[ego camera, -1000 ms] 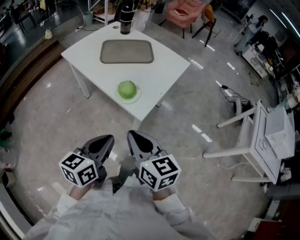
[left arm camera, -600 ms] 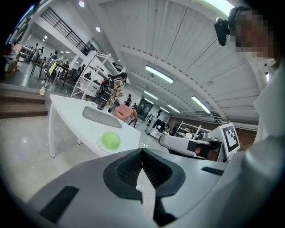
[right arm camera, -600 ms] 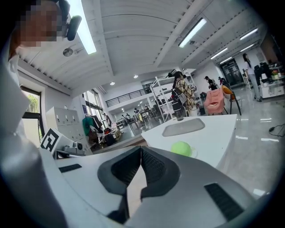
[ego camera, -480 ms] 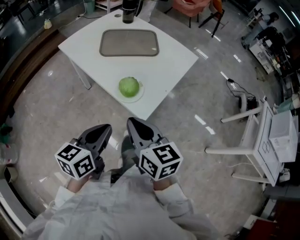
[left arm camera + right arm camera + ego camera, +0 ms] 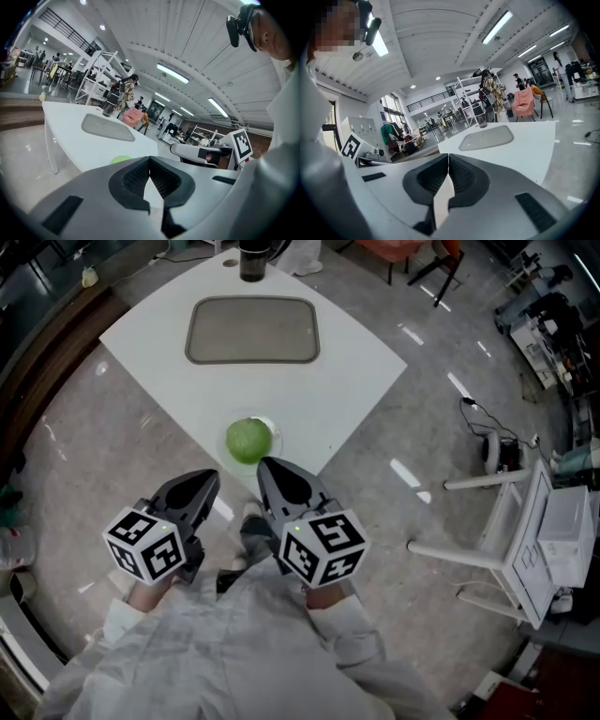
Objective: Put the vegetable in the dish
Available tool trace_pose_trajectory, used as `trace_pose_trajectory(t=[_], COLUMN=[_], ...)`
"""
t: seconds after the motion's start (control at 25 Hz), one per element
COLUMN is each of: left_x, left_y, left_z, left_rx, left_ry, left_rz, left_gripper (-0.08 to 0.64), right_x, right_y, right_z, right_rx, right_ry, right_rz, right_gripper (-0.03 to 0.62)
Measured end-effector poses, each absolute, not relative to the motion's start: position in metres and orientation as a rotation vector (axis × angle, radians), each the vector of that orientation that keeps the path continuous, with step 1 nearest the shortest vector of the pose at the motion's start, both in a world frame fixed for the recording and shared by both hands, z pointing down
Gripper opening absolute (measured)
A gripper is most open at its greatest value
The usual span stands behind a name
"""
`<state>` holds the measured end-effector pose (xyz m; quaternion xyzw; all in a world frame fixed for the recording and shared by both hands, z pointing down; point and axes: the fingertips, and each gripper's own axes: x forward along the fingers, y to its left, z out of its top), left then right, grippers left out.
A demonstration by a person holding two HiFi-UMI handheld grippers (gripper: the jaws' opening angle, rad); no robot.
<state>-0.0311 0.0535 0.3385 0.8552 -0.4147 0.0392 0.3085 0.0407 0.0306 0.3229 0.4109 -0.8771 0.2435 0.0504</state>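
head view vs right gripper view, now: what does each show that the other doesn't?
Only head view: the green vegetable on its small plate, near a corner of the white table. Only right gripper view: ceiling lights and a person standing beyond the table. Both: that table, the grey tray, the dark cup, and the right gripper, shut and empty.

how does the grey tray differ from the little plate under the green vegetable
The grey tray is large and rectangular; the plate is small, round and pale. The tray is empty; the plate holds the green vegetable. The tray sits farther off than the plate. Both lie flat on the white table.
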Motion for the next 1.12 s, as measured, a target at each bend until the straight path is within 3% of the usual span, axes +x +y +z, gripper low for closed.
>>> trace_pose_trajectory(t=[0.56, 1.12], left_x=[-0.018, -0.049], left_y=[-0.035, -0.051], left_z=[0.346, 0.381], left_rx=[2.217, 2.069], left_ry=[-1.162, -1.198], left_rz=[0.114, 0.160], left_gripper=[0.009, 0.008], right_x=[0.067, 0.067], right_y=[-0.056, -0.070], right_z=[0.339, 0.375], right_rx=[1.214, 1.231], right_ry=[-2.639, -2.518], right_rz=[0.764, 0.848], right_gripper=[0.014, 0.014])
